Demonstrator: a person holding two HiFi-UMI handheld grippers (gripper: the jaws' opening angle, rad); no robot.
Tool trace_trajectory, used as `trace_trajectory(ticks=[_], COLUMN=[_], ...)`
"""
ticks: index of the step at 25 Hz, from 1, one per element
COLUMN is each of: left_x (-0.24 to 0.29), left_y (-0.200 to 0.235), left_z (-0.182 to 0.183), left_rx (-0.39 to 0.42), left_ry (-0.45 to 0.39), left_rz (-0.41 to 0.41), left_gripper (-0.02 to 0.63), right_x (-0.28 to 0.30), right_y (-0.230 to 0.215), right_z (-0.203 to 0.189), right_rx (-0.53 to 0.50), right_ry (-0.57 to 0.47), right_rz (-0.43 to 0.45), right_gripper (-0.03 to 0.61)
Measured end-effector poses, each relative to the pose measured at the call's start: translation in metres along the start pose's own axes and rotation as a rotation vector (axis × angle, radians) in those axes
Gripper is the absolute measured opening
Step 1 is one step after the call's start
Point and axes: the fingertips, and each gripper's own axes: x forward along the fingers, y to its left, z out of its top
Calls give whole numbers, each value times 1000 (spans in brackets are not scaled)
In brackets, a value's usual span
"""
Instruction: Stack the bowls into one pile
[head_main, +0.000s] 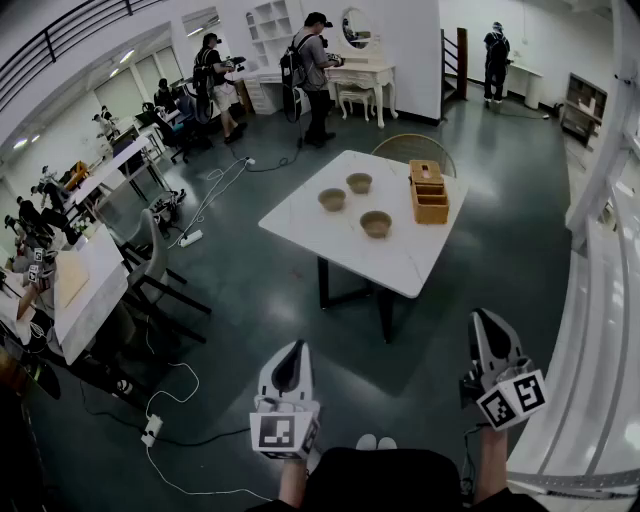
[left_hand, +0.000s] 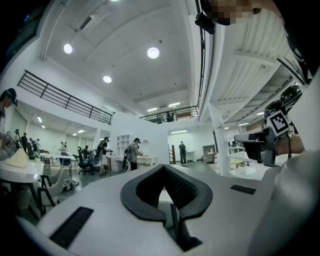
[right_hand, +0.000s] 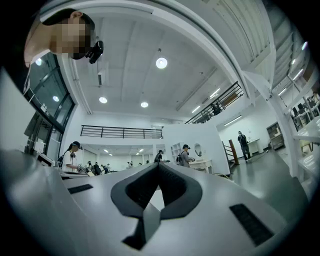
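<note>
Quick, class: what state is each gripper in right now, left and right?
Left gripper: jaws closed, holding nothing.
Right gripper: jaws closed, holding nothing.

The white plastic left hand-held gripper (head_main: 296, 348) and the white plastic right hand-held gripper (head_main: 484, 318) are held near the body and point far forward. Jaws of both are closed together, with nothing between.

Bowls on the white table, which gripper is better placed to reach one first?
Left, probably. Both grippers are shut, empty and well short of the table, but the left gripper lines up nearer the three bowls, while the wooden box stands on the side of the right gripper.
</note>
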Motion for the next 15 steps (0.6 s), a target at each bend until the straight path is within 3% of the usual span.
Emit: trace_trajectory(ticks=[15], left_x=[8], left_y=[-1], left_z=[-1], left_rx=[-23], left_ry=[29], left_rz=[52], left_gripper=[14], right_x=[10], right_y=[-19], right_z=[-10], right_rx=[9], right_ry=[27], right_rz=[25], right_gripper=[14])
